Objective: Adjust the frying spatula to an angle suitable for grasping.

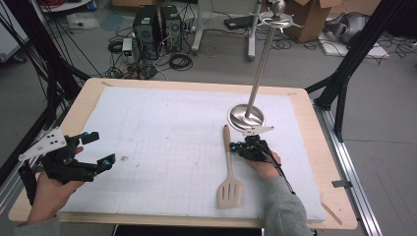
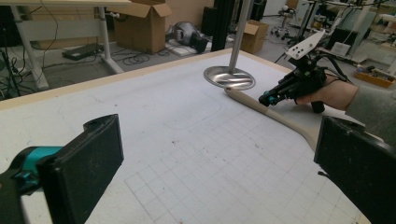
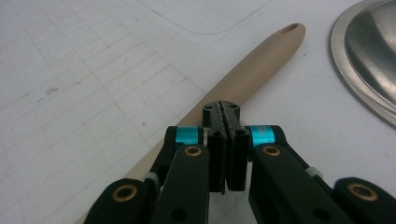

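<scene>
A beige slotted spatula [image 1: 229, 169] lies flat on the white gridded mat [image 1: 162, 128], with its handle pointing away toward a steel stand. My right gripper [image 1: 235, 146] is shut with its jaws pressed together and nothing between them. Its tip rests at the side of the spatula handle [image 3: 261, 60], just over it in the right gripper view [image 3: 223, 109]. The left gripper view shows that same tip [image 2: 268, 99] touching the curved handle [image 2: 280, 119]. My left gripper [image 1: 101, 149] is open at the table's left edge, its wide-apart jaws [image 2: 224, 163] holding nothing.
A steel stand with a round base [image 1: 246, 118] and a tall pole [image 1: 263, 59] stands just beyond the spatula handle. Its base rim [image 3: 373, 56] lies close to the right of my right gripper. Computer towers [image 1: 157, 27], cables and cardboard boxes sit on the floor behind the table.
</scene>
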### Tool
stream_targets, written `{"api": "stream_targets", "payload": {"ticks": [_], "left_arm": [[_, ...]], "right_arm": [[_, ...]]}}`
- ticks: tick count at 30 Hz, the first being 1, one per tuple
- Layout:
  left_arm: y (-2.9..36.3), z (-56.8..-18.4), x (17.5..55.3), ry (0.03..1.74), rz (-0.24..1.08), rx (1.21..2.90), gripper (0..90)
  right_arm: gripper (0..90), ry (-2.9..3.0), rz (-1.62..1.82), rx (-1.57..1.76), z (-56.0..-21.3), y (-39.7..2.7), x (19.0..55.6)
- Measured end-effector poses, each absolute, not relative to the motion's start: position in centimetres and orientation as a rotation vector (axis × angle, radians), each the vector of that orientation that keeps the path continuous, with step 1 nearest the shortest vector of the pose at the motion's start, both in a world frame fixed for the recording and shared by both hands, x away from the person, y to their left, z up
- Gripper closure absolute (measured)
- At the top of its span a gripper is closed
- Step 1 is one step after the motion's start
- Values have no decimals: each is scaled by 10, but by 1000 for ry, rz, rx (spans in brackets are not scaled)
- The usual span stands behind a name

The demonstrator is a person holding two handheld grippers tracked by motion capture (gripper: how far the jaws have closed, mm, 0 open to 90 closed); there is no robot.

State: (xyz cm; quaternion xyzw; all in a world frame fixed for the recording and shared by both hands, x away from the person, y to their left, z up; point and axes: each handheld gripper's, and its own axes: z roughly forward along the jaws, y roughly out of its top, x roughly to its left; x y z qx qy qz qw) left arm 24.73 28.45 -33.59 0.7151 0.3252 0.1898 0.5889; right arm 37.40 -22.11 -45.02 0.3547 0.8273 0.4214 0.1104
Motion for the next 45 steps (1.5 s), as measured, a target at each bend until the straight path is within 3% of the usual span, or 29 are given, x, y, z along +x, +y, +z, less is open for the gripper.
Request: {"api": "stream_targets", "payload": {"ticks": [29,45], "left_arm": [[283,-338,248,759,421,1661,19],[280,-338,250,751,422,1674,19]], "right_arm": [[897,2481,1202,956,-450,-194,378],[895,2484,1251,883,-424,-194,344]]}}
